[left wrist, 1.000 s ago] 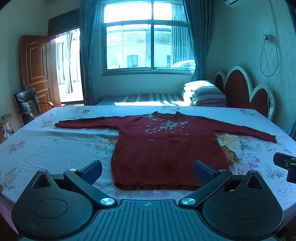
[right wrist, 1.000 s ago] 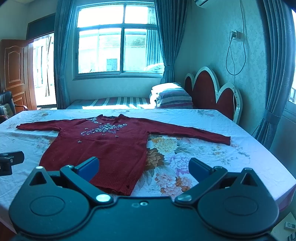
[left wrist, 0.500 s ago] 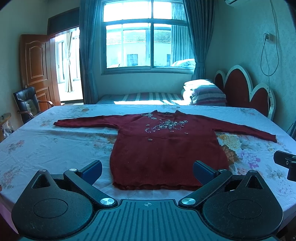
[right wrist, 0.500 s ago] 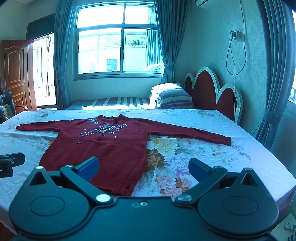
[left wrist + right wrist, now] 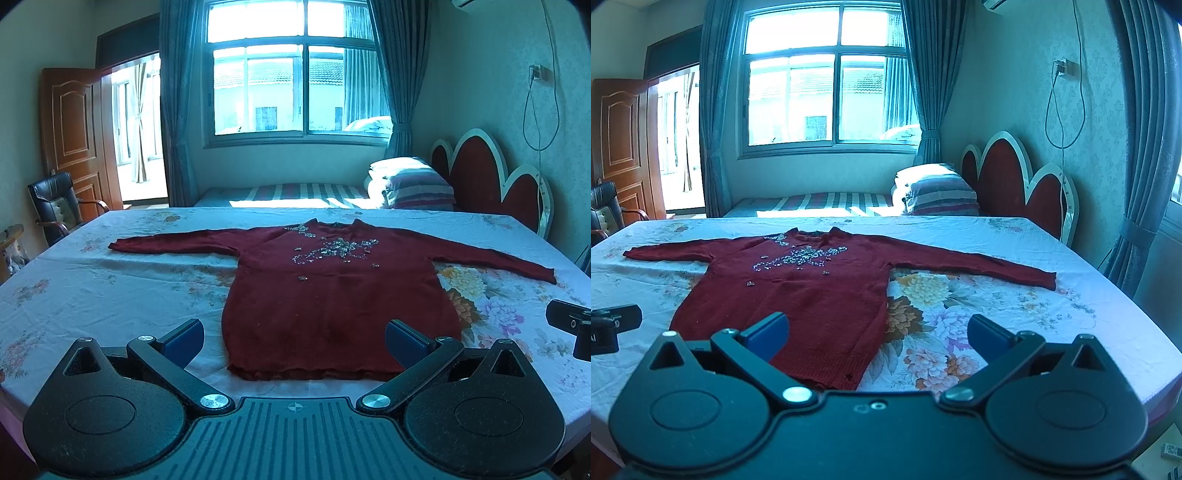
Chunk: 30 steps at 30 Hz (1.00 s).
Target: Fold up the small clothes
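Floral white cloth covers the table (image 5: pixel 110 288), the largest thing in view. Spread flat on it, front up with both sleeves stretched out sideways, lies a dark red knitted sweater (image 5: pixel 332 291) with sequins on its chest. Just short of its hem, the left gripper (image 5: pixel 293 338) and right gripper (image 5: pixel 877 332) hover wide open, holding nothing.

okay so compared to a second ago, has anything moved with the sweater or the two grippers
Almost nothing. Both views shift very slightly, so the grippers barely drifted. The left gripper and right gripper stay open and empty. The red sweater still lies flat, sleeves spread, on the floral sheet.
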Available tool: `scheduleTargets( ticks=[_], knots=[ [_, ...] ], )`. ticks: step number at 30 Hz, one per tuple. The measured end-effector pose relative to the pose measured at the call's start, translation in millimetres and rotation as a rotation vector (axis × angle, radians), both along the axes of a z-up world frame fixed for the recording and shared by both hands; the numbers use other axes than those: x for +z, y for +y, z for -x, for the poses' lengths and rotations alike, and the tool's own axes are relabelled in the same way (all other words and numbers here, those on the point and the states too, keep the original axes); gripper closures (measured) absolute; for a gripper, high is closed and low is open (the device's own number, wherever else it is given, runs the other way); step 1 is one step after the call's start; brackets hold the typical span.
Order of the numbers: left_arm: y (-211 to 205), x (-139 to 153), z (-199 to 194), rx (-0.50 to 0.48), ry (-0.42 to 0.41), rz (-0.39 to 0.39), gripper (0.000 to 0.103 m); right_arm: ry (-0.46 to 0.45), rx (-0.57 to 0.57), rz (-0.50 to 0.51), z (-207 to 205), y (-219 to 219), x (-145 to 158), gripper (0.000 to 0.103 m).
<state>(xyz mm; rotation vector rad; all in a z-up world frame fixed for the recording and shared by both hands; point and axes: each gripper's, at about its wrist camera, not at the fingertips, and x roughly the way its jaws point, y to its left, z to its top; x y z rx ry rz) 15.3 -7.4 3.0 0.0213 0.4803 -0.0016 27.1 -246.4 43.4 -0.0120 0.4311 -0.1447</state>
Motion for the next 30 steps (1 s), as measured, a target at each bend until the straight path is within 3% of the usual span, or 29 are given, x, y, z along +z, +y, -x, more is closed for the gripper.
scheduleTargets(
  ticks=[6,13,17,19,22,27,28,29,30],
  knots=[
    [7,-1,-5,-0.009,0.035,0.017,0.0,0.004,0.005,-0.001,-3,2,-2,0.0],
    [42,-1,-28,0.075,0.072,0.052,0.0,-0.002,0.015,-0.007,-19,-1,-3,0.0],
    [84,-5,-60,0.114,0.103,0.14,0.0,-0.008,0.033,-0.003,-36,0,-4,0.0],
    [113,-7,-83,0.102,0.098,0.231,0.0,-0.014,0.043,0.0,-46,0,-4,0.0],
    [177,-20,-139,0.107,0.088,0.436,0.0,-0.009,0.028,0.027,-65,2,-7,0.0],
    [293,-59,-261,0.225,0.05,0.634,0.003,-0.004,-0.063,0.063,-104,-2,-15,0.0],
    [312,-68,-284,0.253,0.057,0.65,0.012,-0.006,-0.086,0.065,-113,-3,-16,0.0],
    [336,-79,-312,0.275,0.081,0.665,0.031,-0.007,-0.116,0.064,-123,-6,-18,0.0],
    [356,-91,-336,0.296,0.1,0.677,0.036,0.001,-0.151,0.062,-134,-9,-19,0.0]
  ],
)
